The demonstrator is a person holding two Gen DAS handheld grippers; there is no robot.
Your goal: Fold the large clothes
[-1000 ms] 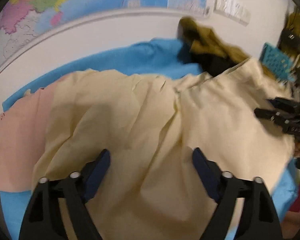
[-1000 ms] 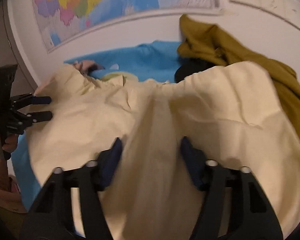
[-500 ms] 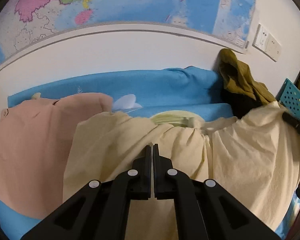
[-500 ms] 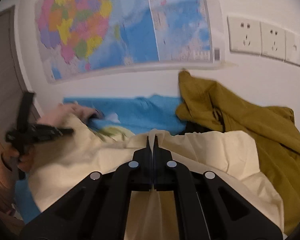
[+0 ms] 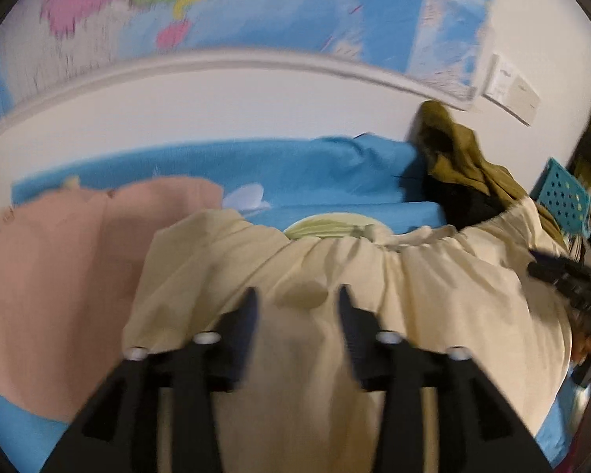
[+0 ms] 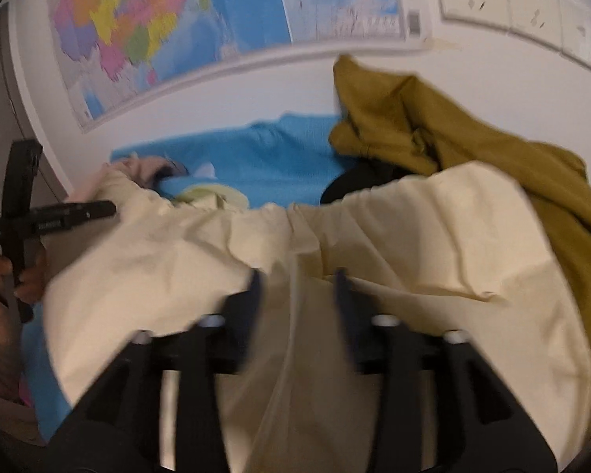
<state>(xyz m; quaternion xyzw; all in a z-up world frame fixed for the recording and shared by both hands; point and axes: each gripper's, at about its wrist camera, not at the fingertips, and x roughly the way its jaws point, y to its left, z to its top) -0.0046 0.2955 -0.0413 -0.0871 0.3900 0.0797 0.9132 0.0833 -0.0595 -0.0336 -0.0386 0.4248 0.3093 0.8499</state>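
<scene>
blue bed sheet (image 5: 327,165) | wall map (image 6: 224,12) | sockets (image 6: 516,4)

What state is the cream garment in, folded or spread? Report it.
Partly folded, it seems: the cream garment lies doubled and bunched, an upper layer's edge crossing the lower layer near the open right gripper. Not flat, not neatly finished.

Right claw (image 6: 297,285) gapes over the cream garment (image 6: 433,236) beside an olive jacket (image 6: 472,130).

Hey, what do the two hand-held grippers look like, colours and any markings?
Both match. The left hand-held gripper and right hand-held gripper have black angular frames, dark navy finger pads and small silver screw heads. Seen from the right wrist camera, the left one shows faint pale lettering, unreadable.
</scene>
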